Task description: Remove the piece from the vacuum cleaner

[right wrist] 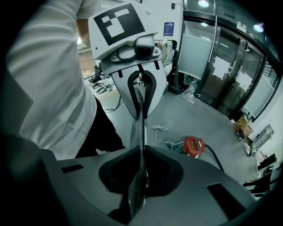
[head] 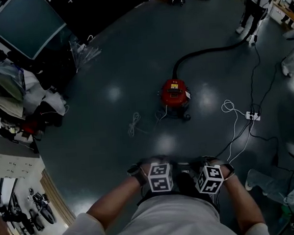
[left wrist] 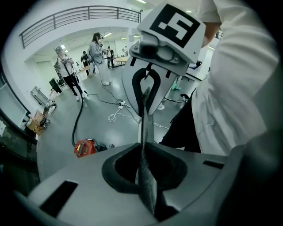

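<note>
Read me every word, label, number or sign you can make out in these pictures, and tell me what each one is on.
Nothing is legible.
Yellow label on the red vacuum cleaner: too small to read.
Blue wall sign: blurred.
Sheets on the glass doors: too small.
Marker cubes: patterns only, no letters.

- The red vacuum cleaner is sitting on the floor, its black hose trailing toward 2 o'clock.
- A power strip is lying at its 4 o'clock.
- The left gripper and right gripper are hovering at 6 o'clock.
</note>
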A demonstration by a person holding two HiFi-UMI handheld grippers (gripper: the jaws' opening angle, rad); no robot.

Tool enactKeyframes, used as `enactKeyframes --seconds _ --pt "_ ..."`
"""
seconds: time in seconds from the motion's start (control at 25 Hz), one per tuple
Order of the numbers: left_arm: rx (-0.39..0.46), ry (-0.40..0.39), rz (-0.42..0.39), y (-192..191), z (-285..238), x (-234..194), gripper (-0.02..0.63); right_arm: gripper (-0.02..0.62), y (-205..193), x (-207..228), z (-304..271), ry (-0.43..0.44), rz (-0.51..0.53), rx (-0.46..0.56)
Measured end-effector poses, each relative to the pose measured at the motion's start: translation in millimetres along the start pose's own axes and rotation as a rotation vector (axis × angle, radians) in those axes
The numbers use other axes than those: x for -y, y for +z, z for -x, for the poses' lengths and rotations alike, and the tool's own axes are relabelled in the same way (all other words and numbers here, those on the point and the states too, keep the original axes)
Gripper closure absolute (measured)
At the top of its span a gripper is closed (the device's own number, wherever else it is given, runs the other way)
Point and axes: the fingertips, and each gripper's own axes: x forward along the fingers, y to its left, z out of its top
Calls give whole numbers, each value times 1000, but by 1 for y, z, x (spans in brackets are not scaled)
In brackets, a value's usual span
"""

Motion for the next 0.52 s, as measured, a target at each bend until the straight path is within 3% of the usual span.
enactKeyframes --seconds 0.52 --pt "-1 -14 -42 1 -2 -7 571 555 -2 4 -1 -32 -37 -1"
